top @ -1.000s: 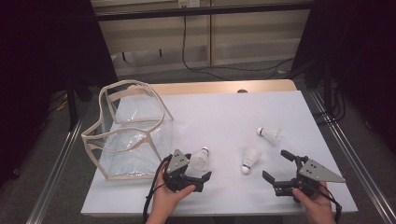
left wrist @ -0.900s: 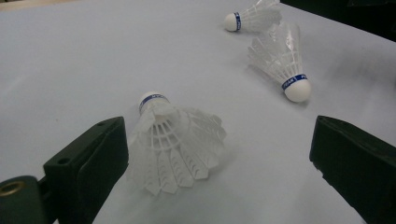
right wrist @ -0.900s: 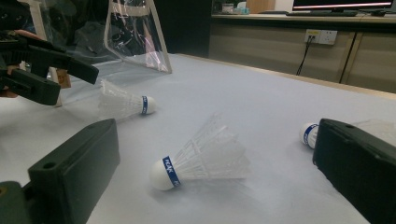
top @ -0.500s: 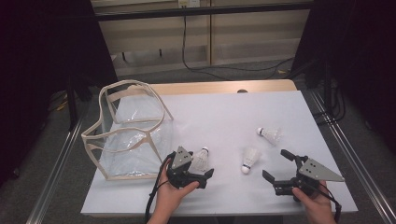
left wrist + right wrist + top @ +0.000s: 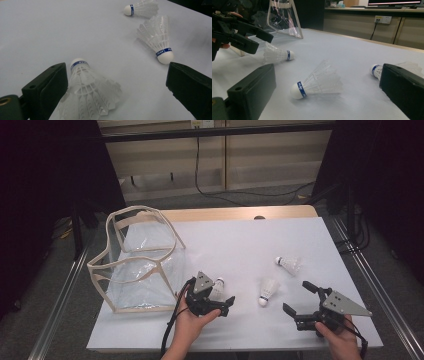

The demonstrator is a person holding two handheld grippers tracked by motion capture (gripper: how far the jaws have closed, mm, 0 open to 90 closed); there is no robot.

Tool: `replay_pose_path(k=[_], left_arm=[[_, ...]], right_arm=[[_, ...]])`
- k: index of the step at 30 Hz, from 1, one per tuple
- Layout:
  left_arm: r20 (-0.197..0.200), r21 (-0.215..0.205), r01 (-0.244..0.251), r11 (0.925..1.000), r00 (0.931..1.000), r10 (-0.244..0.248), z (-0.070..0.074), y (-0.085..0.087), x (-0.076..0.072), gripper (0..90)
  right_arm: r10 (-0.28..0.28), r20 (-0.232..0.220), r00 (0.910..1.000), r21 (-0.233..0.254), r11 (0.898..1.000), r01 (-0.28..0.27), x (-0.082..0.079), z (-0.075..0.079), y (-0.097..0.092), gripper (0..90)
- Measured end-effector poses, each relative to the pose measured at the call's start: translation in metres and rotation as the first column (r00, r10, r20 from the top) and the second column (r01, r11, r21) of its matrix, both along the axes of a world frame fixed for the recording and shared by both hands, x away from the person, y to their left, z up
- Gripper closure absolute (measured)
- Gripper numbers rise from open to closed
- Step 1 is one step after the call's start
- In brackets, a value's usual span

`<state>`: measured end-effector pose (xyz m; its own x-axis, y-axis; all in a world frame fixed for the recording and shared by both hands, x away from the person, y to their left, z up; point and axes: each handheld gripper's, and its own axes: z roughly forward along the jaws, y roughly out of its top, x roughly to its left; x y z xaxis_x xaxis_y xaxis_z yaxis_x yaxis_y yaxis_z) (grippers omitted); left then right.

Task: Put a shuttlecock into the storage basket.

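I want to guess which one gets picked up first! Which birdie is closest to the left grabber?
The shuttlecock beside the clear bag. It lies between the open jaws of the left hand-held gripper, against one jaw. The middle shuttlecock and far shuttlecock lie farther right.

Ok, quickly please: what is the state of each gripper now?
Left gripper: open, around the nearest shuttlecock, not closed on it.
Right gripper: open, holding nothing.

**Bright bench, dark surroundings**

Even light from above falls on the white bench [image 5: 240,245]; the sides of the room stay dark. Shadows are soft. In the left gripper view, the nearest shuttlecock [image 5: 87,90] is slightly blurred.
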<state>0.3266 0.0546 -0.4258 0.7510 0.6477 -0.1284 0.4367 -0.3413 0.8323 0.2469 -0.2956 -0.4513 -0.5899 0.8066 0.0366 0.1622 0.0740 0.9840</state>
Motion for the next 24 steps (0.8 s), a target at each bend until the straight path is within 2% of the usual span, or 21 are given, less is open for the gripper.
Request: replay_pose_path(k=[5,8,11,19,24], left_arm=[[-0.017,-0.004,-0.007,1.0,0.9998,0.007,0.0,-0.002,0.006,3.9],[-0.028,0.011,-0.016,0.9998,0.9995,0.016,-0.002,-0.004,0.008,3.8],[-0.018,0.025,-0.03,0.9992,0.9994,0.031,0.0,-0.004,0.01,3.7],[-0.04,0.046,-0.096,0.9943,0.9944,0.098,-0.001,-0.004,0.019,5.0],[-0.046,0.072,-0.101,0.9923,0.9934,0.105,-0.003,-0.005,0.021,6.1]], right_arm=[[0.001,-0.003,1.0,0.003,1.0,-0.001,0.001,0.0,-0.001,0.4],[0.0,-0.003,1.0,0.0,1.0,0.0,0.0,0.0,-0.001,0.4],[0.002,0.0,1.0,0.0,1.0,-0.002,0.0,0.0,-0.001,0.4],[-0.001,-0.002,1.0,0.002,1.0,0.001,0.0,-0.001,-0.002,0.4],[0.003,-0.002,1.0,-0.001,1.0,-0.003,0.001,-0.001,-0.001,0.4]])
